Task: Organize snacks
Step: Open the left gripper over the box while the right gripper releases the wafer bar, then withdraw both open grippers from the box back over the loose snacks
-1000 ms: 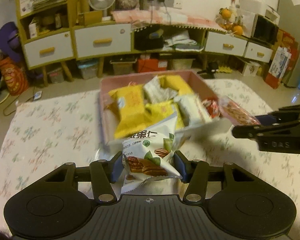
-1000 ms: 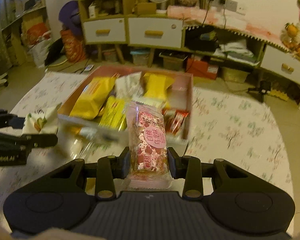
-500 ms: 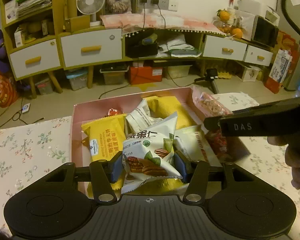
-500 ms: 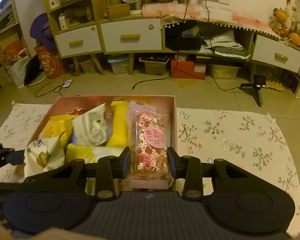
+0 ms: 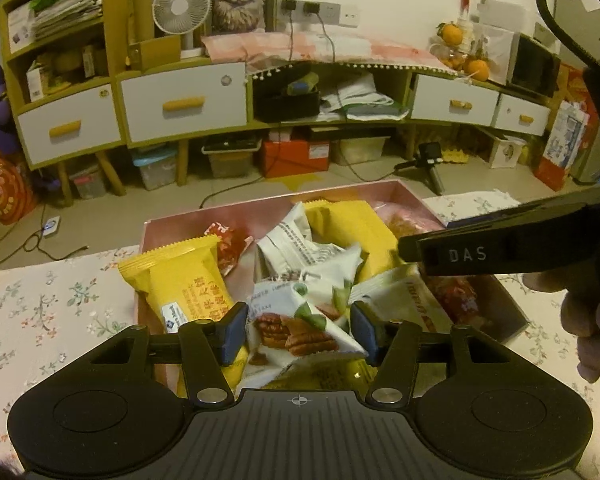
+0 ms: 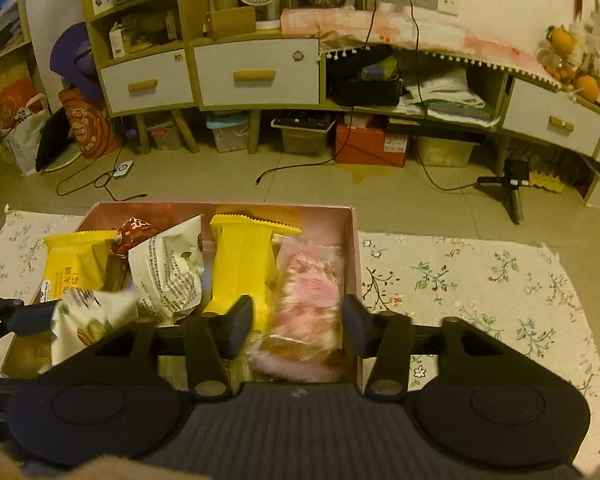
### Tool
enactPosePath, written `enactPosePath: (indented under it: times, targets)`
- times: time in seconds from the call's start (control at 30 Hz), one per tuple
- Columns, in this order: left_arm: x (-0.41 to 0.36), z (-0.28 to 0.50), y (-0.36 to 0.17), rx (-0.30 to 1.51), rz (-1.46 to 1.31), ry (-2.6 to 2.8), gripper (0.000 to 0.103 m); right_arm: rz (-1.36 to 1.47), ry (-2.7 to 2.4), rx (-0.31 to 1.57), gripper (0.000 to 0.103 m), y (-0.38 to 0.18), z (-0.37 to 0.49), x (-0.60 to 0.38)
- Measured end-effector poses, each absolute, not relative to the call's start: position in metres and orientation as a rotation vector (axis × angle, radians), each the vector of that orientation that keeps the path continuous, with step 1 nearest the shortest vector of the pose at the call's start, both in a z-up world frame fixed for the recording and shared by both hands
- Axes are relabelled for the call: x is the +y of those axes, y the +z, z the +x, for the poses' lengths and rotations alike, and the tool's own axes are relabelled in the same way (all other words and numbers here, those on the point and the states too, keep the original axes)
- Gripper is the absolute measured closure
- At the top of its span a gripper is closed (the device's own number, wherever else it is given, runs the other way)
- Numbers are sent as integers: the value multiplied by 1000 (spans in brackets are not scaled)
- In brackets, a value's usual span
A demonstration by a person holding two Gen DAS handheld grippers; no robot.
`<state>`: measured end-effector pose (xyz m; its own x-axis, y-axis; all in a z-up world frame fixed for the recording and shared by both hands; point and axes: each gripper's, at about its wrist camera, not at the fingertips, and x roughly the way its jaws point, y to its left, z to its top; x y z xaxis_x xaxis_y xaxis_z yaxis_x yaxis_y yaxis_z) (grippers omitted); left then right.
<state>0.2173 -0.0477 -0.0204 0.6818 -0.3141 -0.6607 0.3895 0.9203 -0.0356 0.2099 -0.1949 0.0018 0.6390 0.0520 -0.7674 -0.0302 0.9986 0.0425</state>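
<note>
In the left wrist view, your left hand-held gripper point(image 5: 298, 330) is spread over the pink box point(image 5: 414, 196), its blue pads point(image 5: 232, 330) standing off both sides of the white pecan packet point(image 5: 304, 320). The packet lies between them on the heap of snacks, with a small gap at each pad, so nothing is clamped. A yellow packet point(image 5: 184, 280) sits just left of it, a white printed packet point(image 5: 296, 246) behind, and a red wrapper point(image 5: 228, 246) near the back wall. Your right hand-held gripper point(image 5: 500, 240) reaches in from the right above the box.

In the right wrist view, your right hand-held gripper point(image 6: 296, 326) is also parted. The pink nougat bar point(image 6: 308, 304) shows blurred between the fingers, lying against the box's right wall point(image 6: 354, 256), free of both pads. A tall yellow packet point(image 6: 242, 264) stands beside it. The box rests on the floral cloth point(image 6: 480, 280).
</note>
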Motion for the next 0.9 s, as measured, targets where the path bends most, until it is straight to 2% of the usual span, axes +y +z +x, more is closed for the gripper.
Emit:
enactPosePath:
  times: [0.1, 0.23, 0.6, 0.9]
  targets:
    - [-47, 211, -17, 702, 125, -401, 28, 23, 51, 870, 46, 7, 209, -193]
    - [-46, 205, -11, 700, 124, -411, 20, 20, 50, 864, 38, 13, 205, -191]
    - [-40, 173, 9, 693, 126, -426, 15, 19, 44, 851, 29, 35, 177, -190]
    - [-33, 141, 16, 710, 130, -428, 12, 35, 58, 846, 16, 45, 148, -194]
